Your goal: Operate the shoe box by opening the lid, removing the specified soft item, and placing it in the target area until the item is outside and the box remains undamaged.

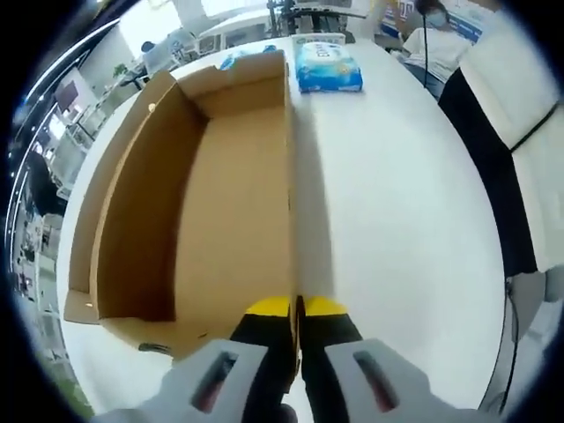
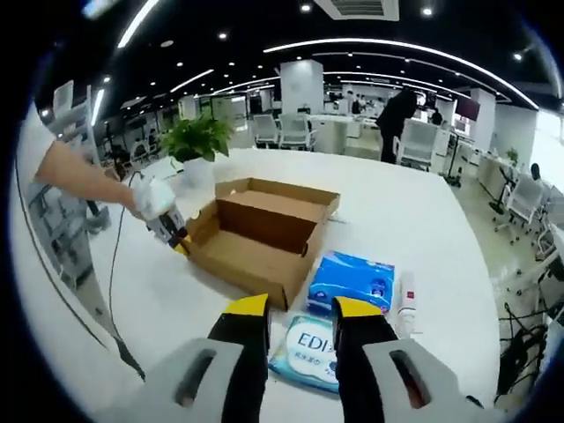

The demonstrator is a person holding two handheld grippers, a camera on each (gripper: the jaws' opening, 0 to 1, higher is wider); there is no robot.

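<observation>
Two tools are ours: the left tool [image 1: 298, 308] is clamped on the open shoe box [image 1: 233, 203] wall, the right tool [image 2: 301, 310] hangs parted over a wipes pack [image 2: 308, 351]. With the box empty, we judge removal done on the counter [image 1: 397, 220].

Large open-plan office. Dark ceiling [image 2: 264, 22] crossed by long curved light strips [image 2: 397, 46], with small spotlights and an air vent [image 2: 357, 8]. Wide white table [image 2: 414, 220] in front, a potted plant [image 2: 196, 141] at its far edge. Beyond, rows of desks [image 2: 339, 128] and office chairs [image 2: 282, 129], white pillars [image 2: 302, 85], someone standing [image 2: 394, 119] among them. More chairs [image 2: 522, 203] along the right side.
</observation>
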